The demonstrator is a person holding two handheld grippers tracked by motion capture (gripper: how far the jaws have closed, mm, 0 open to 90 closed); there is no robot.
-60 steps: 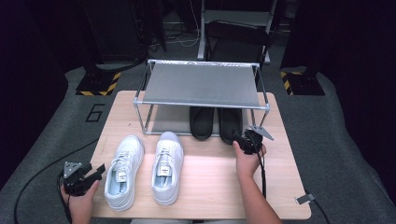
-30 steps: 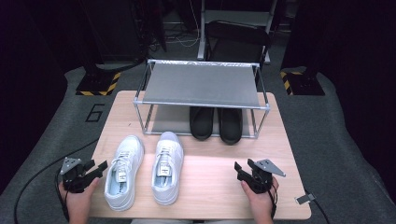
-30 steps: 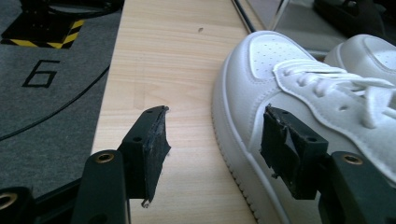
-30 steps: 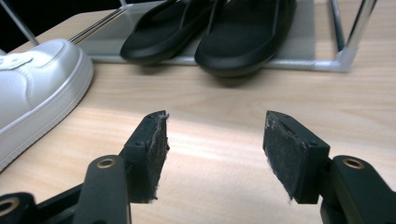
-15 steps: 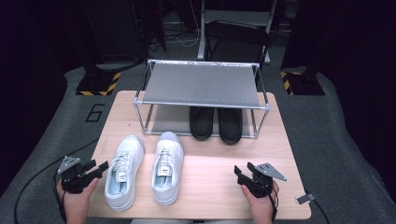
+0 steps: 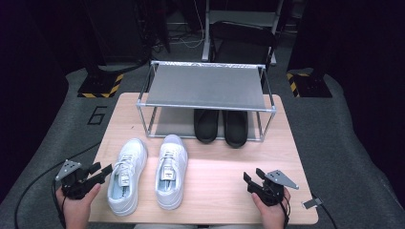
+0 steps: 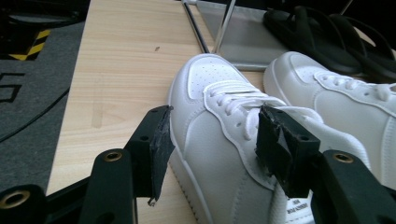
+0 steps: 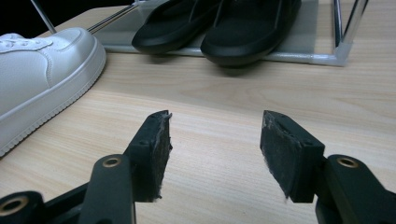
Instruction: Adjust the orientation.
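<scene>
We have the pair of black sandals (image 6: 222, 125) stowed on the lower tier of the metal shoe rack (image 6: 206, 86). The two white lace-up sneakers (image 6: 145, 172) wait on the wooden counter (image 6: 215, 171). Our left tool (image 6: 95, 172), jaws just narrowing, seemingly straddles one sneaker without gripping; the right tool (image 6: 253, 177) is open, empty.

From my feed the room's pretty dark, black all around the edges. The floor (image 6: 344, 138) is grey carpet with a white "6" (image 6: 98, 115) marked left of the light wooden desk (image 6: 286, 143). At the far side I can see two black bases with yellow-black hazard stripes (image 6: 100, 88), left and right, plus a grey metal stand (image 6: 241, 9) and loose cables (image 6: 186, 33) behind.
</scene>
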